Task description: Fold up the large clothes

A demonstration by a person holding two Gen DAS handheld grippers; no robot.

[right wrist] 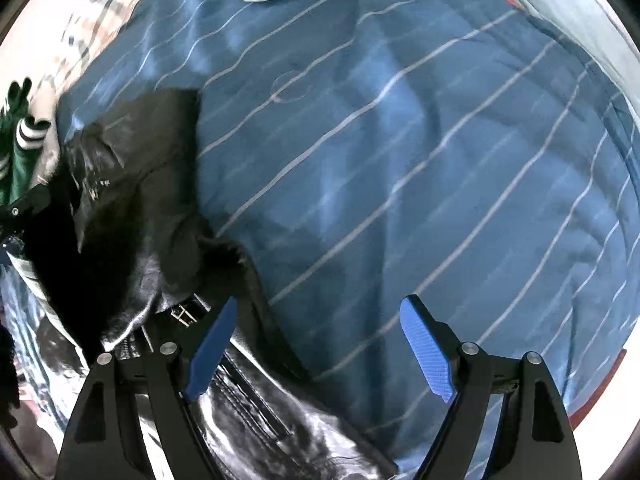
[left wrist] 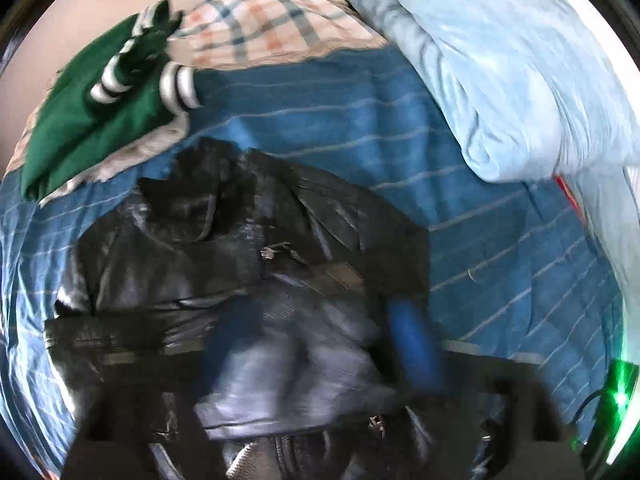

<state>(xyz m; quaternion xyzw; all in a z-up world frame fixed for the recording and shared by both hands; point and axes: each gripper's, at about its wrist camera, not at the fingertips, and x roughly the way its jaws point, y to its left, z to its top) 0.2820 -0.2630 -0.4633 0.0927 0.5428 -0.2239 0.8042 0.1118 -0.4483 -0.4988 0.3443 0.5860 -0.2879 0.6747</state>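
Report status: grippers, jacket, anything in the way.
Right gripper open over the jacket edge. Left gripper blurred, state unclear. Jacket crumpled on the bed. Green top beside its collar.

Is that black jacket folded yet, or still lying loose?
Loose. The jacket lies crumpled on the bedspread, collar and zipper showing, no neat fold visible.

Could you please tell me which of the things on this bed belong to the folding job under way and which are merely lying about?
In the job:
black leather jacket
right gripper, open beside the jacket
left gripper, blurred

Lying about:
green garment with striped cuffs
checked cloth
light blue duvet
striped blue bedsheet
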